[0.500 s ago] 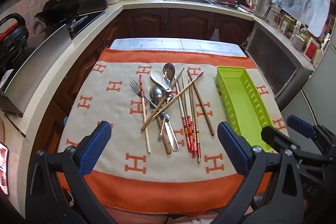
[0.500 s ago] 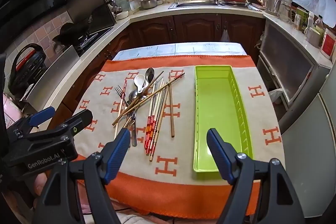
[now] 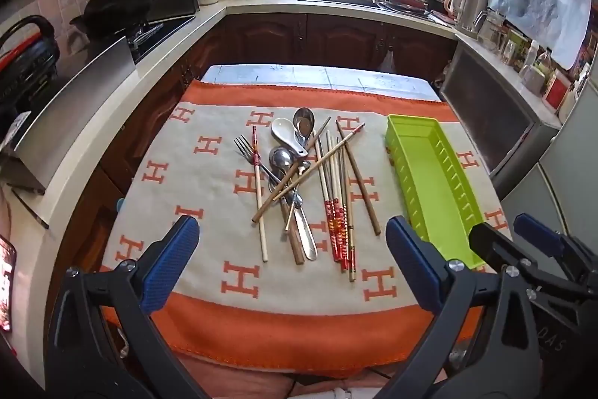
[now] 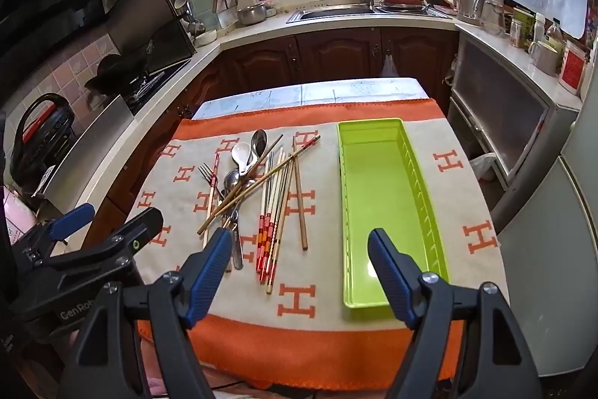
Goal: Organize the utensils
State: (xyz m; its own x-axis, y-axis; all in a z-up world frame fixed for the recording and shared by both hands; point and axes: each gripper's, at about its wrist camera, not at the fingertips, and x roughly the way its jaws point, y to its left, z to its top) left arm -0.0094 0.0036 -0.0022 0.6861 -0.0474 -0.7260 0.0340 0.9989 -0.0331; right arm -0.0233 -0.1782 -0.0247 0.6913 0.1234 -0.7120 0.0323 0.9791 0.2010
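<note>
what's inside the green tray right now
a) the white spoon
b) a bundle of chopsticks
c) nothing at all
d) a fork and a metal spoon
c: the green tray shows only its bare glossy floor, while the chopsticks, white spoon and fork all lie in the pile on the cloth to its left.

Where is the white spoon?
In both views, the white spoon lies atop the utensil pile's far end, beside a metal spoon, left of the green tray.
</note>
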